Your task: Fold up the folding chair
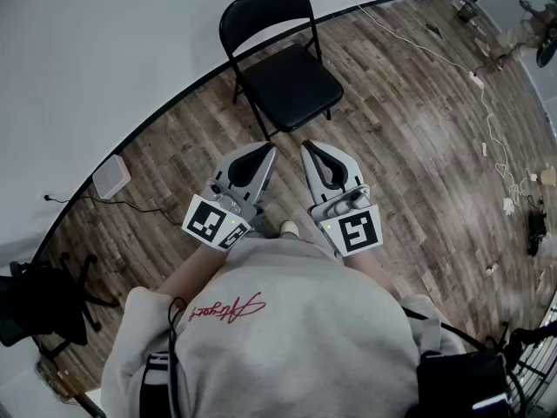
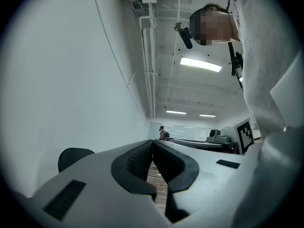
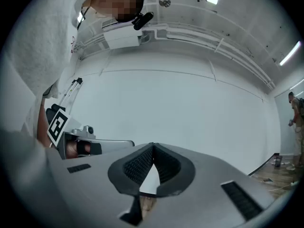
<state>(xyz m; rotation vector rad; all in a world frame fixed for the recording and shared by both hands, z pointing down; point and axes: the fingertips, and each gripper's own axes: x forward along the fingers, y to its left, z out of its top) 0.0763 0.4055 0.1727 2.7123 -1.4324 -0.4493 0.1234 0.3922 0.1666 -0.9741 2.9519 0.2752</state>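
Observation:
A black folding chair stands unfolded on the wood floor by the white wall, its seat facing me. My left gripper and right gripper hover side by side a short way in front of the seat's near edge, both shut with nothing between the tips. In the left gripper view the chair's backrest peeks out at the lower left behind the shut left gripper. The right gripper view shows only the shut right gripper against the bare wall, with the left gripper's marker cube at its left.
A white box with a cable lies by the wall at left. A black office chair stands at lower left. White cables and small items trail across the floor at right. A distant person stands far down the room.

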